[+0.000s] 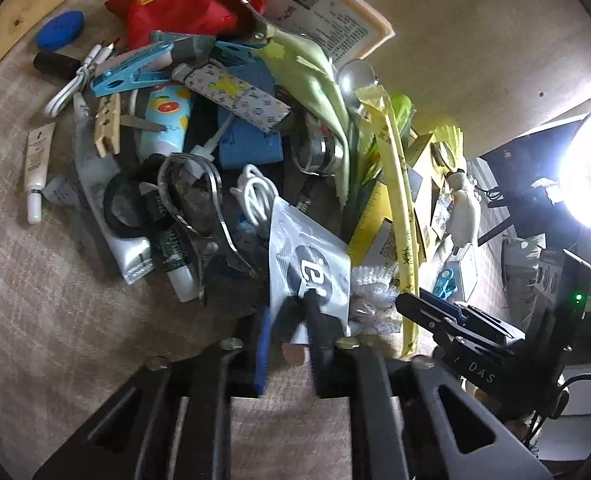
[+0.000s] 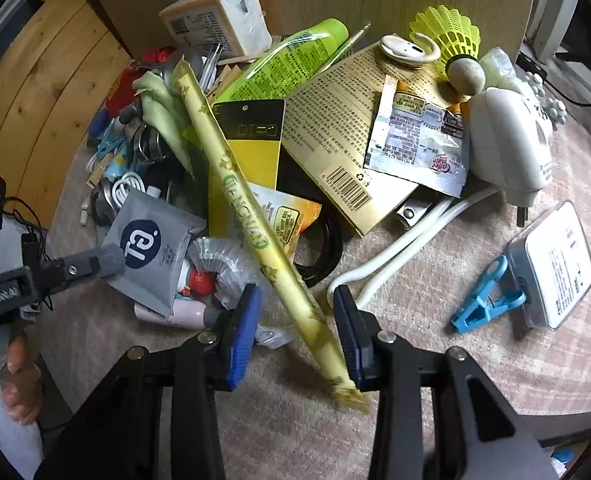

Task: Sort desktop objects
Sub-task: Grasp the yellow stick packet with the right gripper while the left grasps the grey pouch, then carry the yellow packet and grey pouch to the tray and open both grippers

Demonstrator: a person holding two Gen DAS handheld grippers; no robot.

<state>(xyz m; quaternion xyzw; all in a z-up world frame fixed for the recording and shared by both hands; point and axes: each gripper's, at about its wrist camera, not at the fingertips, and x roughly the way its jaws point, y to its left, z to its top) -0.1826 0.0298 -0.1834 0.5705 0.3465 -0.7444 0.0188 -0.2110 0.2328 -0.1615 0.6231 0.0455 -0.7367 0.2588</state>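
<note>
A heap of small desk items lies on a beige cloth. My left gripper (image 1: 291,316) is shut on the near edge of a grey sachet (image 1: 307,256) with a dark round logo; it also shows in the right wrist view (image 2: 151,246), with the left fingertip (image 2: 103,262) on it. My right gripper (image 2: 297,312) is open, its fingers on either side of a long yellow paper stick packet (image 2: 255,216), not closed on it. That packet also shows in the left wrist view (image 1: 399,200).
Left part of the heap: red bag (image 1: 183,4), blue clothespin (image 1: 131,74), white tubes (image 1: 35,164), coiled white cable (image 1: 255,196). Right part: gold box (image 2: 347,128), yellow shuttlecock (image 2: 451,36), white charger (image 2: 511,140), blue clip (image 2: 487,300), white box (image 2: 555,268). A wooden board (image 2: 23,92) stands at left.
</note>
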